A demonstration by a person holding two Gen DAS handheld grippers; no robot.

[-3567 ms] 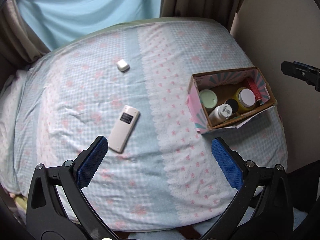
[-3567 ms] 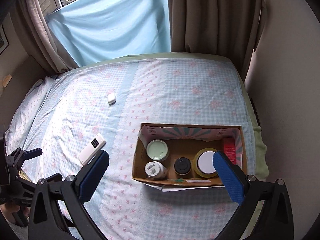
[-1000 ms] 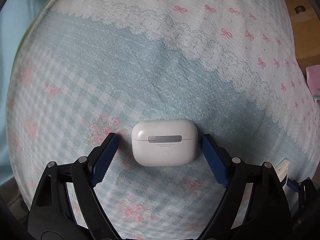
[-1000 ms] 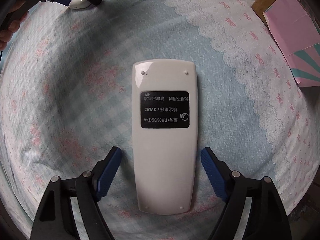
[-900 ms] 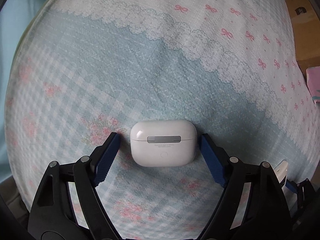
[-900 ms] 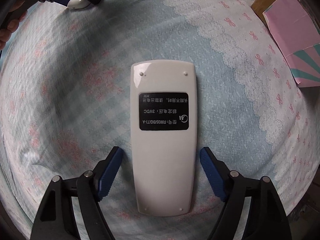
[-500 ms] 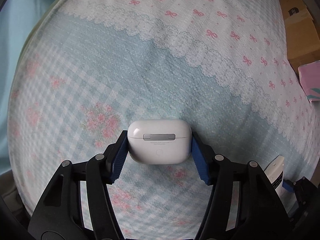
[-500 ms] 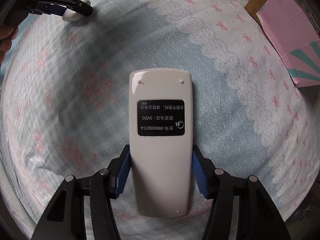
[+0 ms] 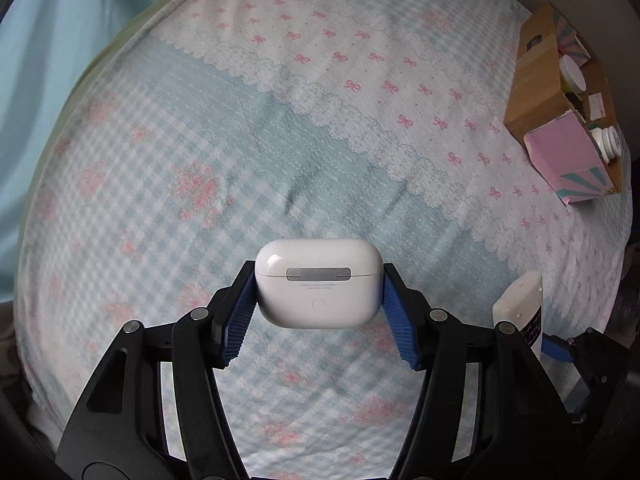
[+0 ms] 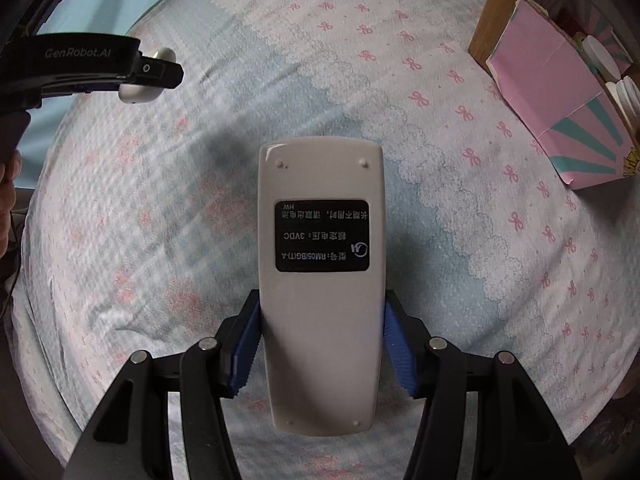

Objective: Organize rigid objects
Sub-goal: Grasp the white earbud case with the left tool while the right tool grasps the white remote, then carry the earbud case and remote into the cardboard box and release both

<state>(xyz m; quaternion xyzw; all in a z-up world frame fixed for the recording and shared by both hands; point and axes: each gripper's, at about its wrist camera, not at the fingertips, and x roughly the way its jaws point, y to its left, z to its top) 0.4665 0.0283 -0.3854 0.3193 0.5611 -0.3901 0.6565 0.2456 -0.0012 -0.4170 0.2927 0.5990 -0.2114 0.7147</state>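
Both sets of fingers are clamped: left gripper [image 9: 319,292] on earbud case [image 9: 318,282], right gripper [image 10: 322,332] on remote [image 10: 320,280].

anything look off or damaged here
Nothing damaged. The remote lies label side up in the right gripper; the earbud case sits squarely in the left gripper. The cardboard box looks worn, one pink flap folded outward.

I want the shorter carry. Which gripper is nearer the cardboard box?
Right, probably. The right gripper, holding the remote, sits between the box and the left gripper, holding the earbud case.
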